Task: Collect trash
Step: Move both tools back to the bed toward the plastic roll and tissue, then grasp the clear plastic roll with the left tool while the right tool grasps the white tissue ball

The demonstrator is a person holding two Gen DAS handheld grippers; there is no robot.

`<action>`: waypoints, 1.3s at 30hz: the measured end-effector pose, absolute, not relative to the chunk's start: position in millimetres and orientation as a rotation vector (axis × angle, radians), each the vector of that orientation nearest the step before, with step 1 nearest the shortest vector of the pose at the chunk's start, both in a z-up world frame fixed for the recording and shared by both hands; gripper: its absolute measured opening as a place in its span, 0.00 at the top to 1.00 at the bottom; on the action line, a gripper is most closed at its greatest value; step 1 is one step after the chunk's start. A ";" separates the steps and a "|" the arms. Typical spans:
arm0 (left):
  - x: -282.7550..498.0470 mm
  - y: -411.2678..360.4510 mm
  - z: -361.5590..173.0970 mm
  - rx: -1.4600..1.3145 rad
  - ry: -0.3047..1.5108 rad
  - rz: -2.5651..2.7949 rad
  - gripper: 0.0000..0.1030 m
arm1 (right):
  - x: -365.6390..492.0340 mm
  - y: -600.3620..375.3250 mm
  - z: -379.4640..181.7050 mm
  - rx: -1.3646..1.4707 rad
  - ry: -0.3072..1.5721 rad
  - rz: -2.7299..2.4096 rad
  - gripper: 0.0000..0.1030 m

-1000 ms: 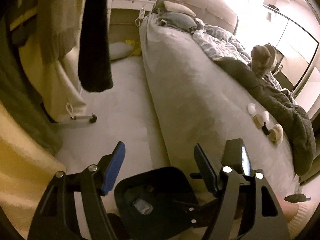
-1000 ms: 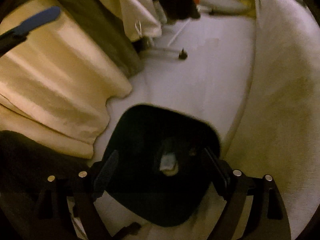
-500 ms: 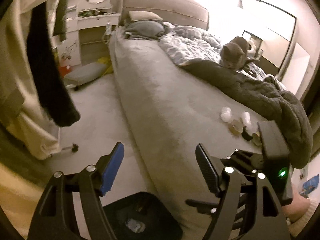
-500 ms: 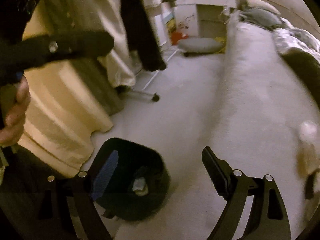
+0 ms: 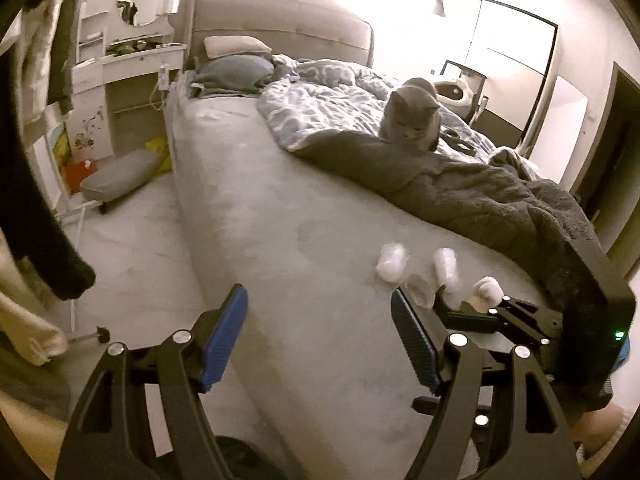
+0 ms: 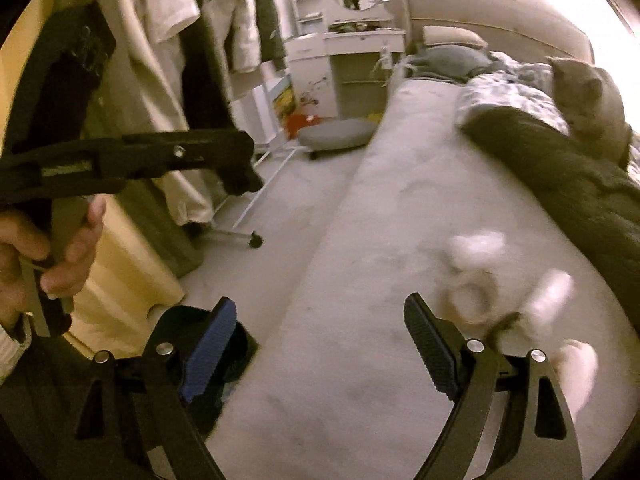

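Several pieces of pale trash lie on the grey bed [image 5: 280, 240]: a crumpled white wad [image 5: 392, 264], a clear cup [image 5: 446, 266], a paper cup on its side [image 5: 420, 290] and a round pale piece [image 5: 488, 294]. They appear blurred in the right wrist view [image 6: 476, 280]. My left gripper [image 5: 318, 340] is open and empty, short of the trash. My right gripper [image 6: 316, 346] is open and empty; in the left wrist view it reaches in beside the trash [image 5: 500, 316]. The black bin [image 6: 236, 344] stands on the floor by the bed.
A grey cat [image 5: 412, 116] sits on a dark blanket [image 5: 480, 196] beyond the trash. Clothes [image 6: 168, 60] hang on a wheeled rack at the left. A grey cushion [image 5: 116, 176] and a white dresser [image 5: 128, 64] stand past the bed's side.
Both grippers have lifted away from the bin and swung toward the bed; the trash on the bed is now closer, and the right gripper has come up beside it.
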State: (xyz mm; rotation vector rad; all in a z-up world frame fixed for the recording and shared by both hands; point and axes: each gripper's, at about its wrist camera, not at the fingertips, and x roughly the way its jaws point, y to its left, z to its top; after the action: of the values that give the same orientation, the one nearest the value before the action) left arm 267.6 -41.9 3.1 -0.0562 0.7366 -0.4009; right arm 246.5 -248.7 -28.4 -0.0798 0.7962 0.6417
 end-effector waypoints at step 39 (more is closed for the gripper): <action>386.8 -193.4 -108.1 0.006 0.950 -0.615 0.59 | 262.7 -422.4 -47.7 0.195 0.809 0.422 0.15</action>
State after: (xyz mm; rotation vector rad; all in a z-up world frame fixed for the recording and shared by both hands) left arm 386.8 -193.4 -108.1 0.0057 0.9497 -0.6146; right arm 262.7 -422.4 -47.7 0.1949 0.8091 0.4218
